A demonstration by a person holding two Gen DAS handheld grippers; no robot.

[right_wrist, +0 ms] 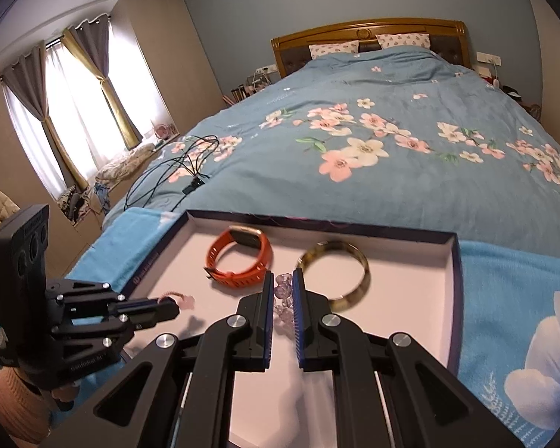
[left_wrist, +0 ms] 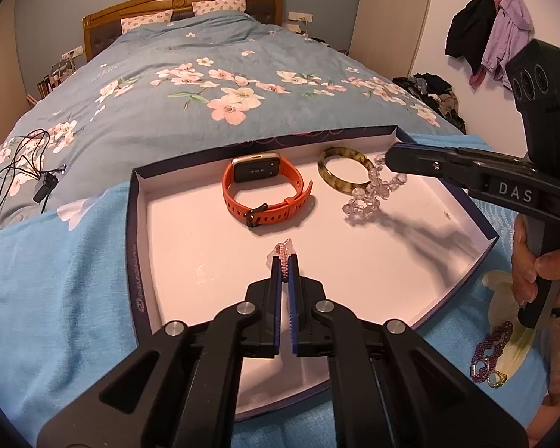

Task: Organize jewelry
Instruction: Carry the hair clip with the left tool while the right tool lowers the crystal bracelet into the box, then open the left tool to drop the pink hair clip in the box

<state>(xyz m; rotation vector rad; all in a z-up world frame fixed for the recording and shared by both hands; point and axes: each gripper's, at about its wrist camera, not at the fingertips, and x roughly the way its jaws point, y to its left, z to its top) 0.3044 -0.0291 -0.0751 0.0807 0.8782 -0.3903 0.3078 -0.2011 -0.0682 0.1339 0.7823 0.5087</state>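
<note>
Spread over the foot of a big bed, a light blue towel [left_wrist: 56, 261] carries a shallow white-lined box lid [left_wrist: 354, 280] with dark walls, and both grippers hang over it. Pinched tight between the fingers of the left gripper [left_wrist: 285, 261] is a pink woven bracelet [left_wrist: 283, 255], its end poking out past the tips above the tray's bare near floor. Straight beyond those tips lies an orange smartwatch [left_wrist: 265, 190], strap buckled into a loop, and just right of that a mottled tortoiseshell bangle [left_wrist: 345, 171] lies flat. The right gripper [right_wrist: 282, 280] is closed on a clear crystal bead bracelet [right_wrist: 283, 291], whose loose beads hang down beside the bangle's near edge, so bangle and watch crowd the ground ahead of its fingertips. Off the tray, to the right of the left fingers, a purple beaded chain [left_wrist: 491, 351] rests on the towel near the hand [left_wrist: 534, 272] gripping the right handle. Farther up the floral duvet [right_wrist: 392, 142], a tangle of black cable [left_wrist: 22, 171] lies well clear.
</note>
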